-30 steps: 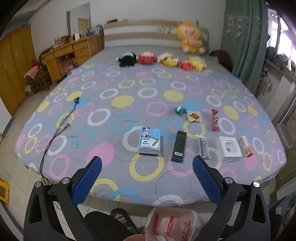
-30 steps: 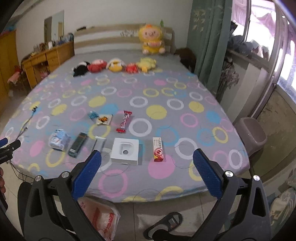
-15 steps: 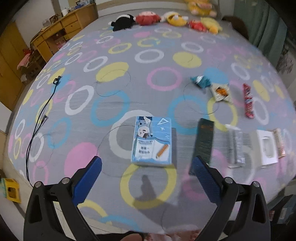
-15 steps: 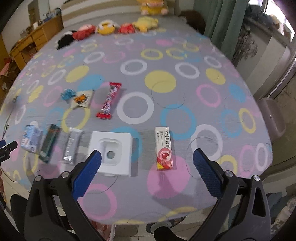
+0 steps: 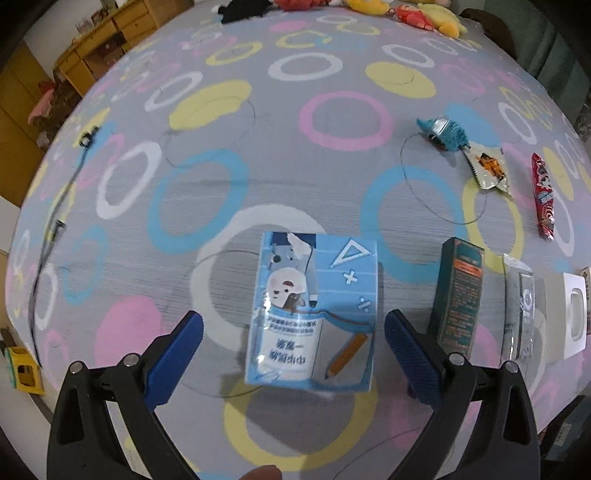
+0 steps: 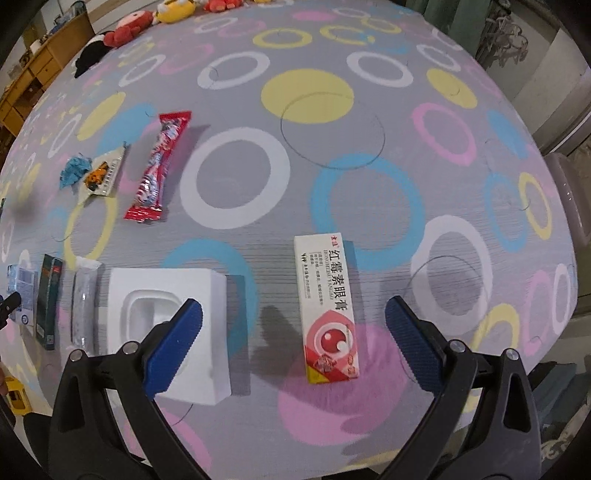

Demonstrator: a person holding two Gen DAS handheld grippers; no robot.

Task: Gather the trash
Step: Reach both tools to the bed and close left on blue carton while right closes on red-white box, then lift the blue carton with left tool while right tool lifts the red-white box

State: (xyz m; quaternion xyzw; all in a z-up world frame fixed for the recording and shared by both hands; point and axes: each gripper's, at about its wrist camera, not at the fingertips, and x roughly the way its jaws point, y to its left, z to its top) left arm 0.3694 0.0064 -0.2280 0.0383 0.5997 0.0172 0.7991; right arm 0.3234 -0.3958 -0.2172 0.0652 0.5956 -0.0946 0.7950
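Straddling the blue carton (image 5: 314, 317), the left gripper (image 5: 293, 341) gapes wide: drop lower, then pinch its long sides; right gripper (image 6: 293, 341), equally wide, brackets the eye-ointment box (image 6: 327, 306)

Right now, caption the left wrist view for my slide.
Open left gripper straddles a blue carton on the ring-patterned bedspread.

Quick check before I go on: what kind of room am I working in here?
Most likely a bedroom. The trash lies on a wide bed with a circle-print sheet, plush toys line its far end, and a wooden dresser stands against the wall to the left.
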